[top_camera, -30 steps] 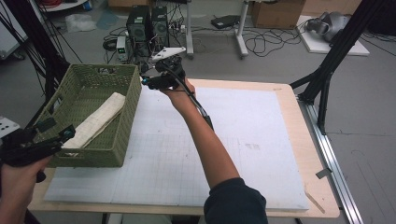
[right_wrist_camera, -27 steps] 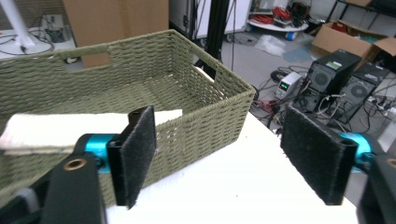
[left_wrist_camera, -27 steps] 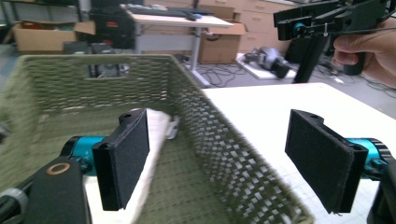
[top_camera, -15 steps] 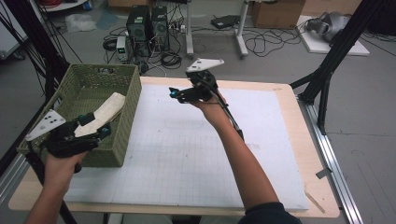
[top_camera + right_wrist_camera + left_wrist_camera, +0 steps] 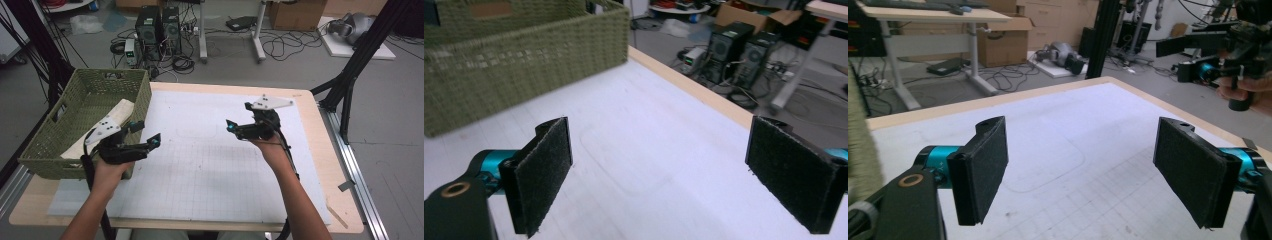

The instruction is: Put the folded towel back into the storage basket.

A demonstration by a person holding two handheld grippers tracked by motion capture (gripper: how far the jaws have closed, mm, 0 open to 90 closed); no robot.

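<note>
A green woven basket (image 5: 141,94) stands at the table's left end with a pale rolled cloth (image 5: 119,111) lying in it. My left gripper (image 5: 146,133) hovers by the basket's near right corner, pointing right over the white grid mat (image 5: 200,165). In its own view the left gripper (image 5: 1087,170) is open with nothing between the pads. My right gripper (image 5: 239,116) is held over the middle right of the mat, pointing left. Its jaws have just been opening, and the right gripper (image 5: 664,175) stands open on nothing. The basket (image 5: 524,65) lies ahead of it.
The wooden table edge (image 5: 345,150) frames the mat. Computer towers (image 5: 157,22), cables and desk legs sit on the floor beyond the far edge. A black frame leg (image 5: 350,85) stands by the right side.
My right gripper moved from the basket's far right corner rightwards to over the mat. My left gripper came up from the lower left to the basket's near right corner.
</note>
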